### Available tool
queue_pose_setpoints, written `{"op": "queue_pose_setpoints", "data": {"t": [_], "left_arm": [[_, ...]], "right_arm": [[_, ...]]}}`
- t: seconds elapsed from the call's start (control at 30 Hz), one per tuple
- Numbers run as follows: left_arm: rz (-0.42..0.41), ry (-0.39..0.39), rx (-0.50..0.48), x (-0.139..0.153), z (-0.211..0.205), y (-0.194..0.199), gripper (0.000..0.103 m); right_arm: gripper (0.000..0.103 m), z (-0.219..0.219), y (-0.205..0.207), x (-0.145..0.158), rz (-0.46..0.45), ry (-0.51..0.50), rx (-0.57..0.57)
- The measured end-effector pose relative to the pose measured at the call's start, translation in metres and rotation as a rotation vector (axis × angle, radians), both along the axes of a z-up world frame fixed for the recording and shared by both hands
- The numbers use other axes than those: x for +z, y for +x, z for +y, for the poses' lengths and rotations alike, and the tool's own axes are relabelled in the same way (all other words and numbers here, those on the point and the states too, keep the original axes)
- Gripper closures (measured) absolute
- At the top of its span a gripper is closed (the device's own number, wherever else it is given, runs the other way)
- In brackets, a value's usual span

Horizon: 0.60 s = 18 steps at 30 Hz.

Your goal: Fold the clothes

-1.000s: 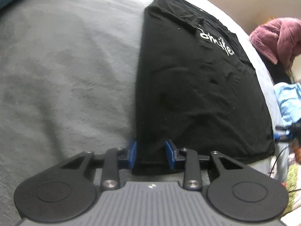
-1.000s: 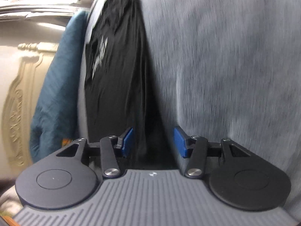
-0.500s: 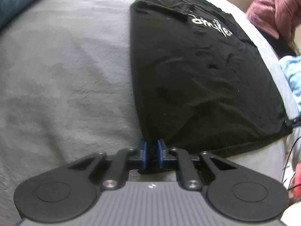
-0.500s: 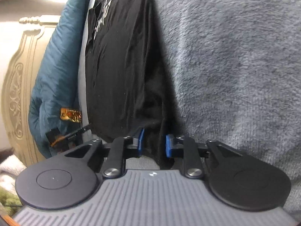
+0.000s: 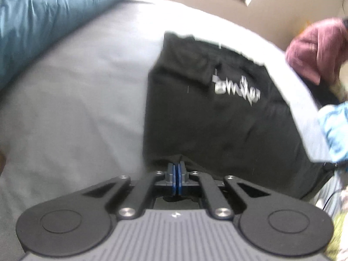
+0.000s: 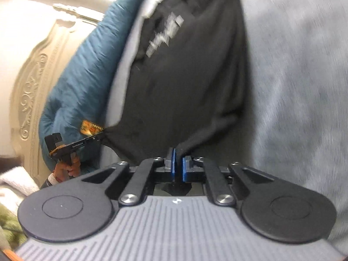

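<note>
The left gripper [image 5: 176, 169] is pinching the near edge of the black shirt [image 5: 217, 117], and the right gripper [image 6: 177, 165] is pinching another corner. The shirt is lying on the gray blanket [image 5: 76, 100], with lots of bare blanket to its left.

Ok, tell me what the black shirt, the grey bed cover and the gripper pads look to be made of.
Black shirt: thin, matte knit, probably cotton jersey; it bunches softly where the right gripper pinches it.
Grey bed cover: plush, fleece-like fabric; a fuzzy, mottled nap shows.
Pads: blue with a smooth, dull face, likely rubber or soft plastic, on black hard-plastic links with metal screws.
</note>
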<state>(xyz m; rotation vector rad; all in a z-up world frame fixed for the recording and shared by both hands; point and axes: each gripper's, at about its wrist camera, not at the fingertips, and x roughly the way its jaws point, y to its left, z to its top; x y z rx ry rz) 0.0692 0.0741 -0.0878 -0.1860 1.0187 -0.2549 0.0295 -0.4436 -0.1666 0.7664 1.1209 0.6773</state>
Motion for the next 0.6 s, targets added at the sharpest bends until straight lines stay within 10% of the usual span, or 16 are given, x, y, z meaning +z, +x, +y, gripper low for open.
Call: {"op": "queue_pose_setpoints", "data": {"t": [0.6], "left_arm": [[-0.267,-0.086,0.278,0.027,-0.036,0.213,0.100]], "right_arm": [[0.099,-0.016,0.176,0.082,-0.277,-0.148,-0.274]]}}
